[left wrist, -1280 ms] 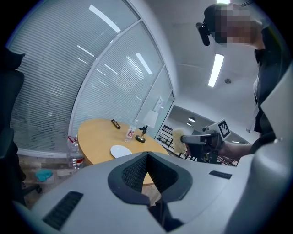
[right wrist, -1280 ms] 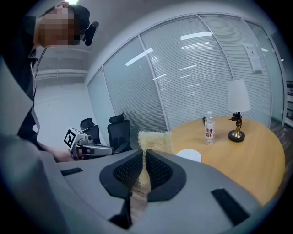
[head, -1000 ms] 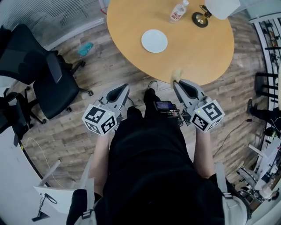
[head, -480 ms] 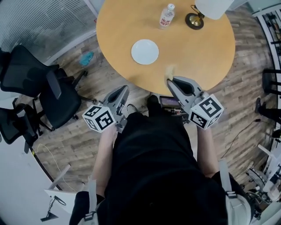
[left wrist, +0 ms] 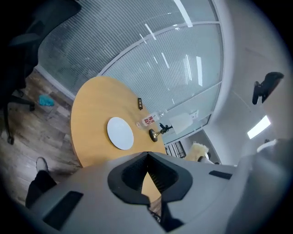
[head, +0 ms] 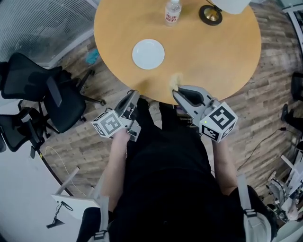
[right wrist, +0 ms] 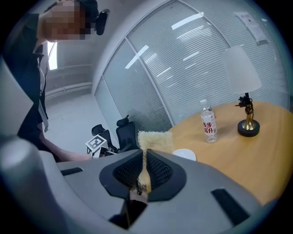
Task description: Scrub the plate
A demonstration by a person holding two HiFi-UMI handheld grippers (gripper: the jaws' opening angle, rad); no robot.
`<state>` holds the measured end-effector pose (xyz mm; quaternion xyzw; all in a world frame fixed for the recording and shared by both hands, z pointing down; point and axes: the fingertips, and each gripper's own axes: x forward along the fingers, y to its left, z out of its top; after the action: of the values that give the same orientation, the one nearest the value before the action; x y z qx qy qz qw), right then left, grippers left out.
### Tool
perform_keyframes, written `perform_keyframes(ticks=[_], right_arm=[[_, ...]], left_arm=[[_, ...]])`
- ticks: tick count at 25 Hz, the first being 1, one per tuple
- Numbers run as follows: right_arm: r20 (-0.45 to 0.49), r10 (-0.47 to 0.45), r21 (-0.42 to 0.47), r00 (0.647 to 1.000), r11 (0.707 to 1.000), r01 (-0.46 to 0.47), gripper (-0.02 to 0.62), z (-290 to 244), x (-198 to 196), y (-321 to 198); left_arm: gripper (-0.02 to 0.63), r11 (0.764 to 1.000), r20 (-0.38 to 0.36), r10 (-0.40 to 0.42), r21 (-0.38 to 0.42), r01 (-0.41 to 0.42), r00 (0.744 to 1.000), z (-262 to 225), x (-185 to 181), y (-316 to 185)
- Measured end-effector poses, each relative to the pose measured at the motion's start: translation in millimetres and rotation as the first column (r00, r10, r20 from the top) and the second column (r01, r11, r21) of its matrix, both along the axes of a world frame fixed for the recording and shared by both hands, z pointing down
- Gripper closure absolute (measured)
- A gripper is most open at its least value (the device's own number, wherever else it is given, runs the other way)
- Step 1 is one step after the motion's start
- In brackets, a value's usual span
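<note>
A white plate [head: 148, 54] lies empty on the round wooden table [head: 222, 52], left of its middle. My right gripper [head: 176, 92] hangs at the table's near edge, shut on a fluffy yellow scrub cloth [head: 175, 81] that sticks out past its tips. The right gripper view has the scrub cloth [right wrist: 154, 140] between the jaws and the plate [right wrist: 184, 155] just beyond it. My left gripper [head: 134, 96] is shut and empty, short of the table edge and nearer me than the plate. In the left gripper view the plate [left wrist: 120, 133] lies ahead on the table.
A water bottle [head: 173, 12] and a brass lamp base [head: 210, 14] under a white shade [head: 234, 4] stand at the table's far side. Black office chairs [head: 45, 101] stand on the wooden floor at left. A blue rag [head: 92, 56] lies on the floor.
Both grippers have moved forward toward the table; the right one with the cloth has reached its near edge. The plate now lies closer to them.
</note>
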<state>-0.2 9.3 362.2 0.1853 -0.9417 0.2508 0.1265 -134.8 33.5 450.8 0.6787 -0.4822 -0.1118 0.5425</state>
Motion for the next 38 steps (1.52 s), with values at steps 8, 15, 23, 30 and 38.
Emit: perform_keyframes(ticks=[8,15,23,30,38], right_arm=[[-0.009,-0.013,-0.04,1.0,0.999,0.013,0.561,10,-7,-8],[-0.033,-0.033,-0.032,0.999,0.999,0.032,0.561,9,-18,-7],[-0.053,-0.048,-0.048,0.997,0.998,0.045,0.561,14,-26,-5],[-0.061,-0.045,-0.066,0.997,0.997,0.041,0.561,15,-24,-7],[-0.071,-0.021,-0.083,0.997,0.996,0.016,0.561,18,-15,-9]], left_arm=[[0.595,0.99,-0.091,-0.104,-0.099,0.095,0.99,39,-4,-26],[0.595,0.975,-0.179,-0.189,-0.148,0.164,0.965,76,-11,-49],[0.579,0.953,-0.212,-0.25,-0.229,0.201,0.945,112,-8,-62],[0.519,0.933,-0.218,-0.287,-0.284,0.22,0.933,133,-4,-76],[0.5,0.914,-0.229,-0.338,-0.311,0.261,0.913,142,-8,-88]])
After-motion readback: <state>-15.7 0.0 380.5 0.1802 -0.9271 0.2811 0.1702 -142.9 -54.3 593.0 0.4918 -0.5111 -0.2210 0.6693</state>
